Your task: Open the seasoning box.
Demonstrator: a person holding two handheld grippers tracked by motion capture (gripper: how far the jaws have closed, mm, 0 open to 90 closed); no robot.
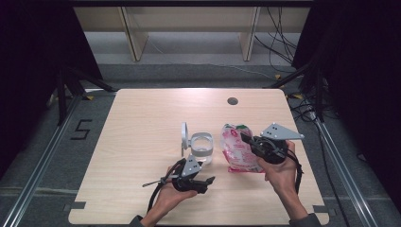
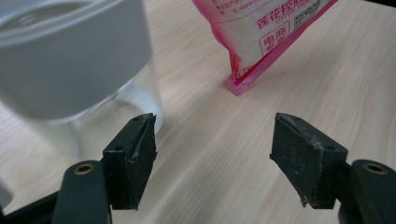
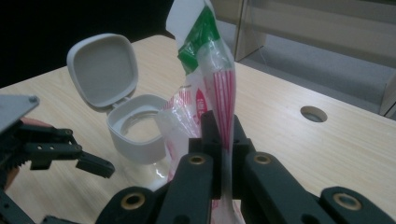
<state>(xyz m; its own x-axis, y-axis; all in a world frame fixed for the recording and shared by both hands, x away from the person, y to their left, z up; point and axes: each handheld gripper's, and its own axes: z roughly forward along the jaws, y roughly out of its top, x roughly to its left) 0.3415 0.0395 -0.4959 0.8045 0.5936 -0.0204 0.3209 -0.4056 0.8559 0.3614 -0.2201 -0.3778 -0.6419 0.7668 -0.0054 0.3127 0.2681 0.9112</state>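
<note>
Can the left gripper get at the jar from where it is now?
Probably yes. The left gripper has its jaws open, nothing between them, and the jar stands close ahead on bare table. The pouch, held by the right gripper, sits off to the side.

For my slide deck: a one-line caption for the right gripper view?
Right tool pinches a pink-and-white pouch beside an open flip-lid jar.

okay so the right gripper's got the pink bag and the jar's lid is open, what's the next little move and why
Probably close the left gripper on the jar to steady it. Its jaws stand open with nothing between them, just beside the jar's clear base, and the hinged lid is flipped up. The right gripper is pinched on the pink bag next to the jar, seemingly ready to pour.
</note>
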